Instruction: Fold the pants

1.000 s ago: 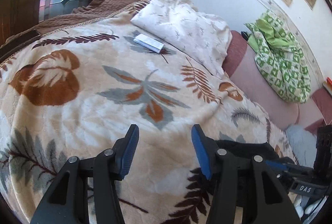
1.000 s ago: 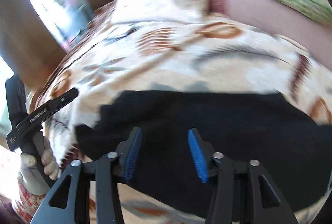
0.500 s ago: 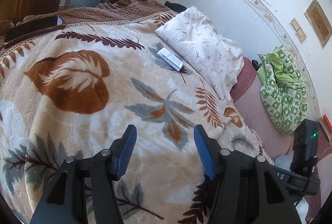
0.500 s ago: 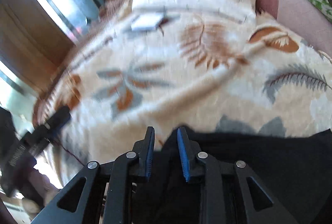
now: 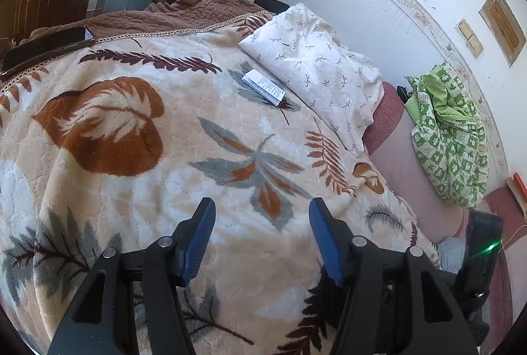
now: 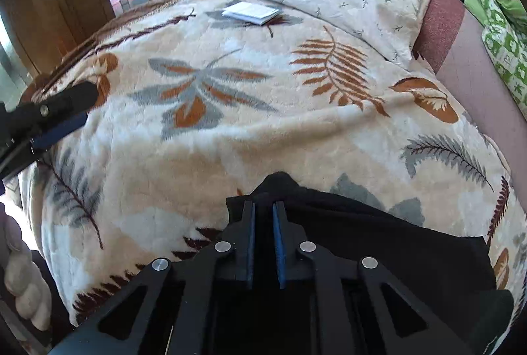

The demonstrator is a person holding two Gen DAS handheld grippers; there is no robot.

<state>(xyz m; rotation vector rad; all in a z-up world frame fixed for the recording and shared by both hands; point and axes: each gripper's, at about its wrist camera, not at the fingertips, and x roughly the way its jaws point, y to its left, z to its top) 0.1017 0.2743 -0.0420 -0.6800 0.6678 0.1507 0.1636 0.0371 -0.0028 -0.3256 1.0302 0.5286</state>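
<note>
L wrist view: left gripper (image 5: 262,213), black w/ blue pads, jaws spread w/ nothing between, hangs over the fluffy cream leaf-print blanket (image 5: 138,137). A white folded leaflet (image 5: 263,86) lies just beside the white sprigged pillow (image 5: 316,68). Green patterned cloth bundle (image 5: 451,137) sits far right.

R wrist view: right gripper (image 6: 263,216) jaws pressed together, pinching a corner of the black fabric pants (image 6: 378,243), which lie on the blanket's near edge, lower right. Left gripper's finger (image 6: 56,111) shows at the left edge.

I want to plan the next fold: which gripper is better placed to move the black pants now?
Right. The right gripper has closed on an edge of the black pants; the left gripper is open over bare blanket.
</note>
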